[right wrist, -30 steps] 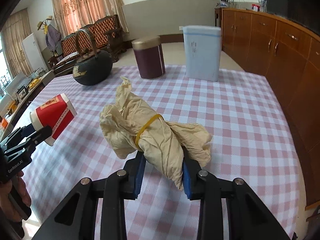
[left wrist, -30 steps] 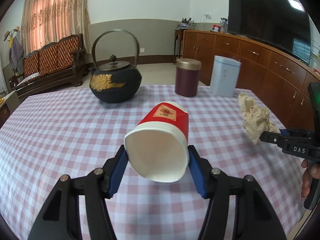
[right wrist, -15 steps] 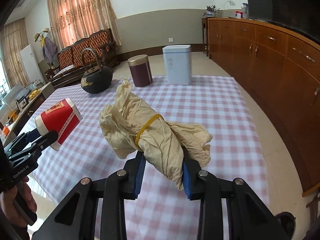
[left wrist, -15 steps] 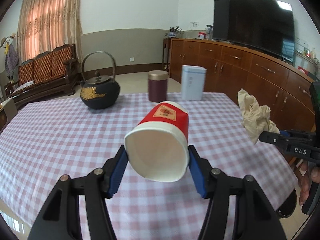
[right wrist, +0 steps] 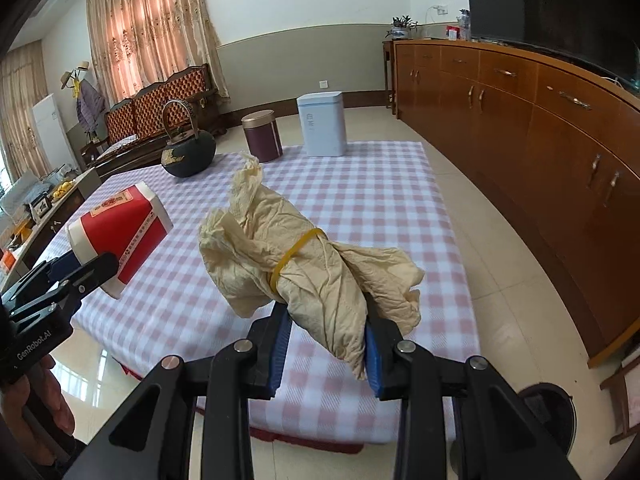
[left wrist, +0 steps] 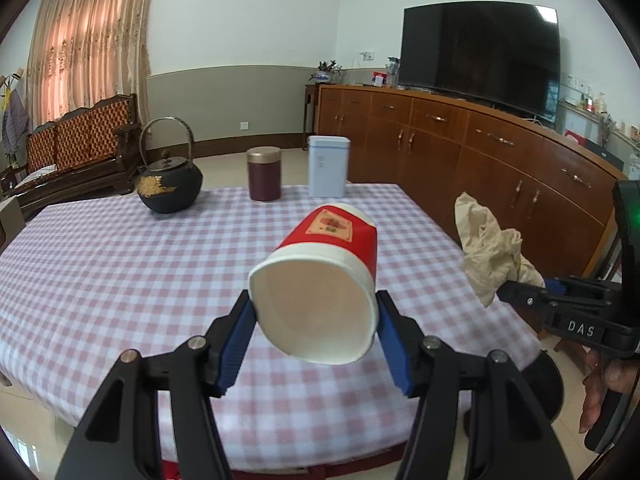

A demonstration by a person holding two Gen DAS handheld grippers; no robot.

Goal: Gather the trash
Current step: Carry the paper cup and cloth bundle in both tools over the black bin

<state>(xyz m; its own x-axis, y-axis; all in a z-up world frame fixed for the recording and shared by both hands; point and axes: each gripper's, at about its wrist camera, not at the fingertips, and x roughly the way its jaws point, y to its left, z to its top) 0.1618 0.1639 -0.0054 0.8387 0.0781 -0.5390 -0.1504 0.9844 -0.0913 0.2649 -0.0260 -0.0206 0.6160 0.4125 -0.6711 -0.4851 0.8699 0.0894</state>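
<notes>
A red and white paper cup (left wrist: 320,284) lies on its side between the blue pads of my left gripper (left wrist: 314,336), which is shut on it, with the cup's mouth facing the camera. The same cup (right wrist: 120,236) shows at the left of the right wrist view. My right gripper (right wrist: 326,340) is shut on a crumpled beige paper bundle (right wrist: 304,256) bound with a yellow rubber band. That bundle (left wrist: 490,252) and the right gripper (left wrist: 520,284) appear at the right of the left wrist view. Both grippers hang in the air off the table's near edge.
The checked table (left wrist: 120,260) carries a black iron kettle (left wrist: 170,188), a dark red canister (left wrist: 264,174) and a pale blue tin (left wrist: 328,166) at its far side. A long wooden cabinet (right wrist: 540,140) runs along the right. A dark round bin (right wrist: 548,404) stands on the floor at lower right.
Both grippers have pulled back and risen from above the table with the cup and the bundle still held. The table's near edge, the floor and the bin have come into view.
</notes>
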